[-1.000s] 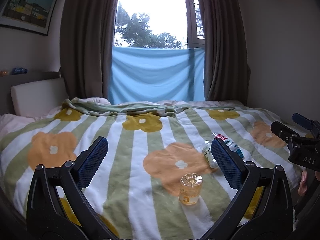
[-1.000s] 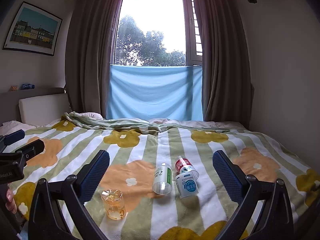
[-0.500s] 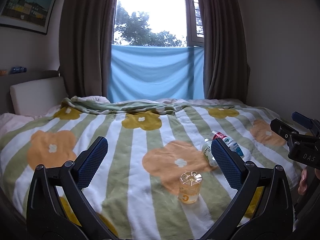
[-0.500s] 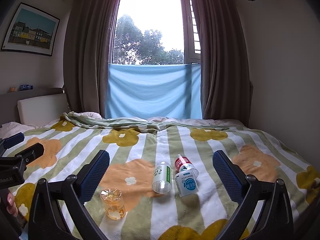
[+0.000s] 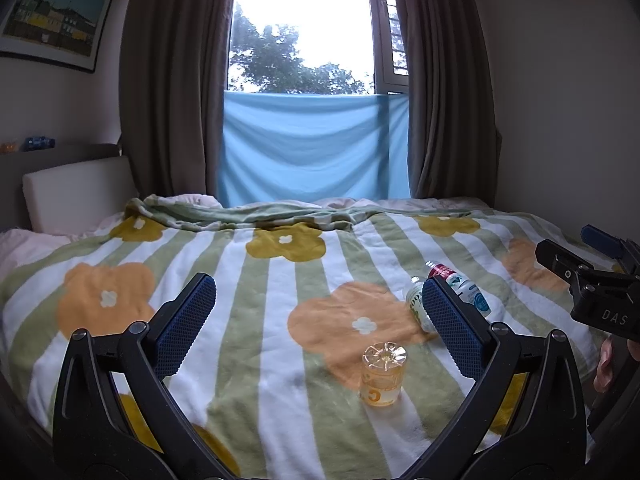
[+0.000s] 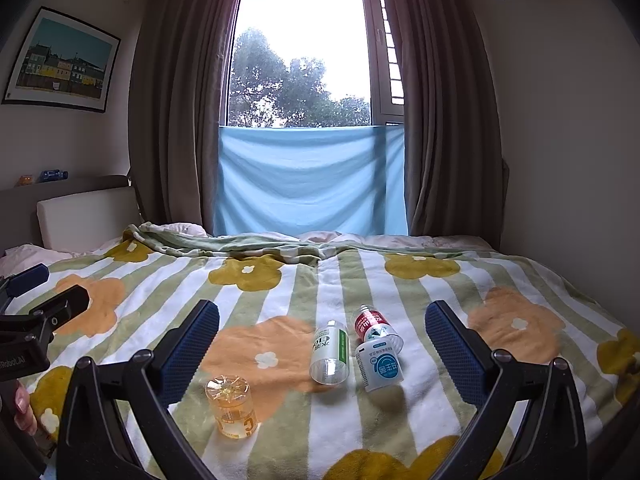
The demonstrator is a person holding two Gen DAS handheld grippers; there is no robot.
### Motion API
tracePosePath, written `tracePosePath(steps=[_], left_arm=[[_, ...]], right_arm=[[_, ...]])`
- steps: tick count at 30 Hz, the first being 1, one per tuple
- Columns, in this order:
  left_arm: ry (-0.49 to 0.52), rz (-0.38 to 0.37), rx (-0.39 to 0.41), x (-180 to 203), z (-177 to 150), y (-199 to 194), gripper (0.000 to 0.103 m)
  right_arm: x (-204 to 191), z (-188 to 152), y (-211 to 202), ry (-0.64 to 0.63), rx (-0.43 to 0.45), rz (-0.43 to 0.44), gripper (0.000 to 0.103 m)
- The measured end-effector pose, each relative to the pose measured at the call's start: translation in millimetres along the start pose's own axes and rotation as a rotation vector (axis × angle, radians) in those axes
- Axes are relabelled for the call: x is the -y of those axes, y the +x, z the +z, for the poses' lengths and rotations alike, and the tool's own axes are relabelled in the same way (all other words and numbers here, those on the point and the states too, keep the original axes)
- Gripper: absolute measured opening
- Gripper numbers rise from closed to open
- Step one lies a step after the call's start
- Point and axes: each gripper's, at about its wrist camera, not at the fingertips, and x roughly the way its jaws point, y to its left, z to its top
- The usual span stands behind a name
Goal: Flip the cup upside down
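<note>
Left gripper (image 5: 320,320) wide open, hovering unchanged; cup (image 5: 382,374) ahead already stands base-up, untouched. Flip looks complete.

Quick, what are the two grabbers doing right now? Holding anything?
Left gripper: open, holding nothing.
Right gripper: open, holding nothing.
The cup stands untouched on the blanket.

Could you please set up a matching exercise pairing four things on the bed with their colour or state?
Things:
1. cup
2. green-label bottle
3. red-label bottle
4. left gripper

States:
A. lying beside the blue-label bottle
B. jaws wide open, holding nothing
C. amber, standing base-up on the blanket
D. lying on its side, nearest the cup

Pairs: 1-C, 2-D, 3-A, 4-B
</note>
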Motion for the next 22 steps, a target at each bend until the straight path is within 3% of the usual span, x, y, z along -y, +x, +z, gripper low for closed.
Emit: tracePosePath(steps=[10,18,22], left_arm=[[0.001,-0.002,0.006,-3,1,-1,0.103],[0.023,0.056,0.064,-6,5,-12,0.103],[0.033,0.034,0.067,-6,6,-12,0.103]], right_arm=[[0,0,1,0.001,-0.007,0.001,0.103],[-11,-5,0,0.002,-0.011,0.013,0.103],[-16,-6,-2,0.0,-0.012,0.018,0.103]])
